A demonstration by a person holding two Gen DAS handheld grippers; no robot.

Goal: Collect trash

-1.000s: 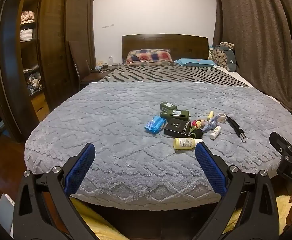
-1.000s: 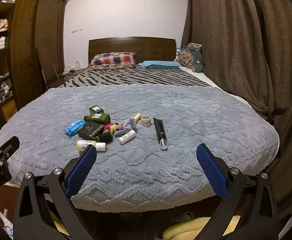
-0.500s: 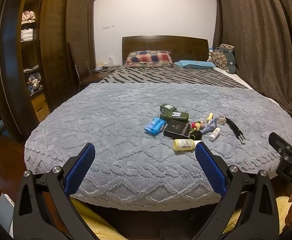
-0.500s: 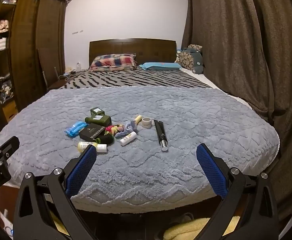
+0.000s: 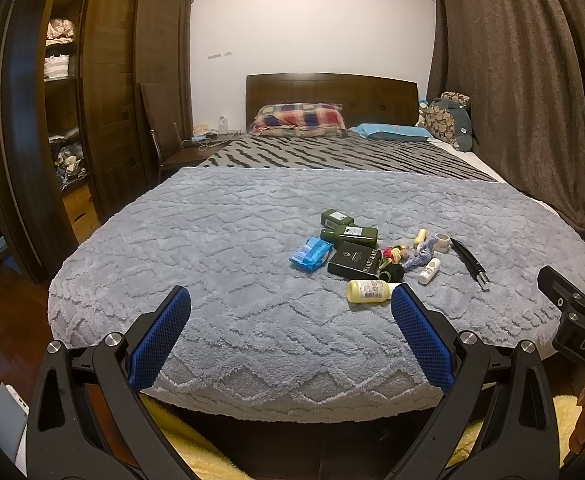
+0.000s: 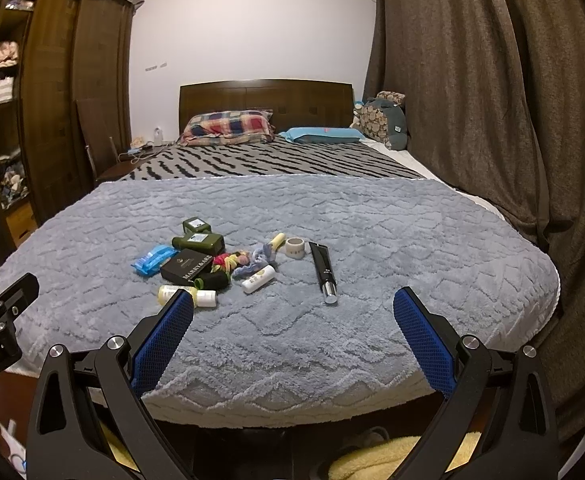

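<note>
The left gripper (image 5: 290,316) is spread wide and grasps nothing, and the right gripper (image 6: 292,316) is spread wide and empty too; both hang at the foot edge of the bed, above the floor, with the clutter in front of them. The trash is a small heap on the grey blanket (image 6: 392,216), at about 10 o'clock from the right gripper and about 1 o'clock from the left one. The nearest piece is the yellow bottle (image 5: 366,290) with a white cap, lying on its side; in the left view it is just beside the right-hand finger pad. Behind it lies the black box (image 5: 354,261), with a blue packet (image 5: 311,253) at its 9 o'clock and two dark green bottles (image 5: 348,234) at its 12 o'clock. At 3 o'clock of the box lie some colourful hair ties (image 6: 230,260), a small white bottle (image 6: 257,278), a roll of tape (image 6: 294,246) and a black tube (image 6: 323,267), this last one a little apart. I see no bin or bag here. I judge the step is the first reach. To do it well, I would begin with an outer, separate piece, such as the yellow bottle or the black tube, close across its narrow body, and press only lightly, because the plush blanket is soft and round bottles can roll away.
</note>
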